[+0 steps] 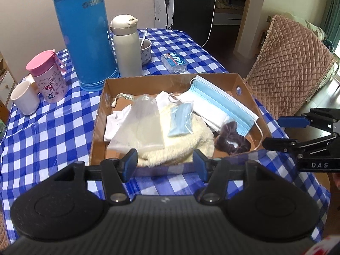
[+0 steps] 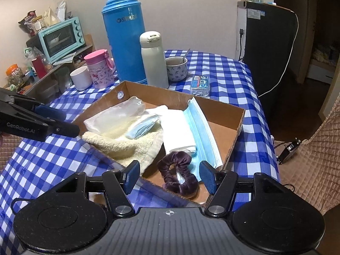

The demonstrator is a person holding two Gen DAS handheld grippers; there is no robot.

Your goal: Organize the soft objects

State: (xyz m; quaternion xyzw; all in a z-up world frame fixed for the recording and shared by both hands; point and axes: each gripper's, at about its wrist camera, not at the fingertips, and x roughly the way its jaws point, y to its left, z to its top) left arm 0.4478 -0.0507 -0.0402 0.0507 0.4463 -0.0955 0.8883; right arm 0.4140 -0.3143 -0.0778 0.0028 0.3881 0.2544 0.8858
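Hair tie sits right in front of the right claw, in the near corner of the box.

The purple hair tie lies in the cardboard box, just past the right claw. This claw is wide apart and grips nothing. The left claw is also loose and empty, nearer the fluffy towel. The hair tie looks soft, crinkly and round, touching the blue mask.

A shallow cardboard box holds the soft things: a cream towel, a folded white cloth, a blue face mask (lying unfolded) and a purple scrunchie near the front corner.
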